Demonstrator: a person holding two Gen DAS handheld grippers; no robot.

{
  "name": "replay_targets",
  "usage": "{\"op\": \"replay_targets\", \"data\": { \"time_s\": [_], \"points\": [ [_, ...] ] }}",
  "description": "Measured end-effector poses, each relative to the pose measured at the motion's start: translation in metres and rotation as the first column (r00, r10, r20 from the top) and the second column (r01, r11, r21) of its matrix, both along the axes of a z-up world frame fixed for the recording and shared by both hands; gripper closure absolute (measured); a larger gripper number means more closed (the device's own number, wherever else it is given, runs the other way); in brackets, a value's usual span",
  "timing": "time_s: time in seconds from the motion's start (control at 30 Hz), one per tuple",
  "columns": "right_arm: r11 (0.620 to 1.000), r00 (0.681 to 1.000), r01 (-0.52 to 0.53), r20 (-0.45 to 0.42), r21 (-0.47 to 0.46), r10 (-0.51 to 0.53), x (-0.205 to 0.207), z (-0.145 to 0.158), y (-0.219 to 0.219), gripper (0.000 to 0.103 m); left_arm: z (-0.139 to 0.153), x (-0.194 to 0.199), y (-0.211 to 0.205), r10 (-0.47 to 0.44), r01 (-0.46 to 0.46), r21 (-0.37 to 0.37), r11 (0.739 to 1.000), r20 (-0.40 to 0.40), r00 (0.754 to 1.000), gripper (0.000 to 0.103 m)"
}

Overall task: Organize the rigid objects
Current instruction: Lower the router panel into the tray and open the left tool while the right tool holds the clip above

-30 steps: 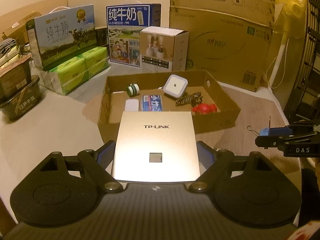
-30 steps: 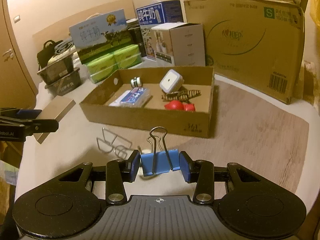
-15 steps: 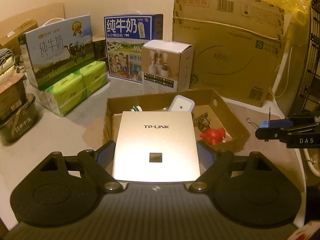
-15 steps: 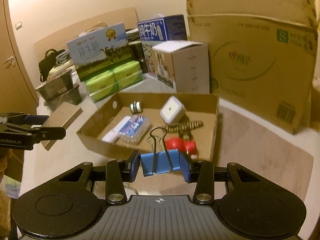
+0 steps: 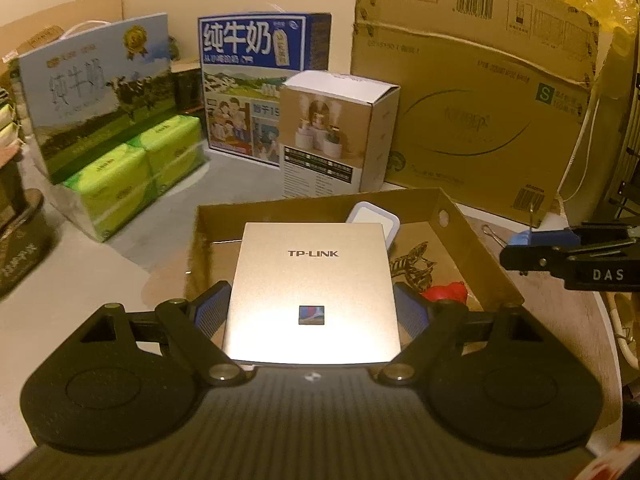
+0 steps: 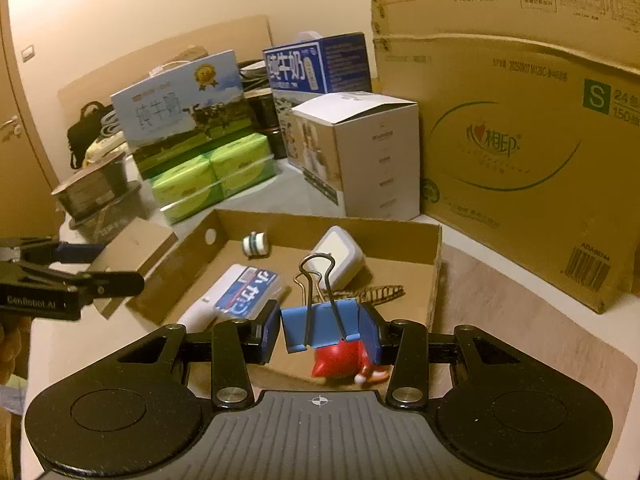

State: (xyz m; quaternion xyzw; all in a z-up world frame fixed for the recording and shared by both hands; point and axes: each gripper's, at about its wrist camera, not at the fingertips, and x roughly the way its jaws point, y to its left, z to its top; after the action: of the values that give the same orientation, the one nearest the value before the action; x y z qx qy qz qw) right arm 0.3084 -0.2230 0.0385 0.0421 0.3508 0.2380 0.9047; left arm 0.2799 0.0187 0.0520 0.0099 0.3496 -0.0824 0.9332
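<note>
My left gripper [image 5: 312, 312] is shut on a flat gold TP-LINK box [image 5: 314, 276], which hangs over the near wall of the shallow cardboard tray [image 5: 472, 240]. My right gripper [image 6: 320, 332] is shut on a blue binder clip [image 6: 320, 326] with its wire handles up, above the tray's [image 6: 434, 276] near edge. In the tray lie a white and green spool [image 6: 255, 244], a white square plug [image 6: 338, 256], a blue and white packet [image 6: 244, 294], a striped toy [image 6: 376, 292] and a red toy [image 6: 340, 360]. Each view shows the other gripper [image 5: 510, 248] [image 6: 120, 266] at its side.
Behind the tray stand two milk cartons [image 5: 256, 80] [image 5: 96, 92], green tissue packs [image 5: 132, 168], a white product box [image 5: 336, 132] and a large cardboard box [image 5: 480, 112]. Dark bowls [image 6: 96, 188] sit at the left. A wooden mat [image 6: 500, 320] lies right of the tray.
Both grippers have moved forward towards the tray with their loads. The gold box now covers the tray's left half, and the binder clip has come over the tray's near edge.
</note>
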Motion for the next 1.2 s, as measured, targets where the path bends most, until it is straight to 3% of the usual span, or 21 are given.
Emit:
{"op": "replay_targets", "data": {
  "time_s": [0.8,1.2],
  "points": [
    [0.997,0.995,0.079,-0.061,0.018,-0.078,0.044,-0.028,-0.023,0.060,-0.045,0.051,-0.053,-0.051,0.050,-0.005,0.999,-0.065,0.997,0.018],
    [0.996,0.995,0.081,-0.066,0.022,-0.080,0.046,-0.031,-0.023,0.060,-0.046,0.048,-0.043,-0.004,0.004,-0.003,1.000,-0.047,0.999,0.015]
  ]
}}
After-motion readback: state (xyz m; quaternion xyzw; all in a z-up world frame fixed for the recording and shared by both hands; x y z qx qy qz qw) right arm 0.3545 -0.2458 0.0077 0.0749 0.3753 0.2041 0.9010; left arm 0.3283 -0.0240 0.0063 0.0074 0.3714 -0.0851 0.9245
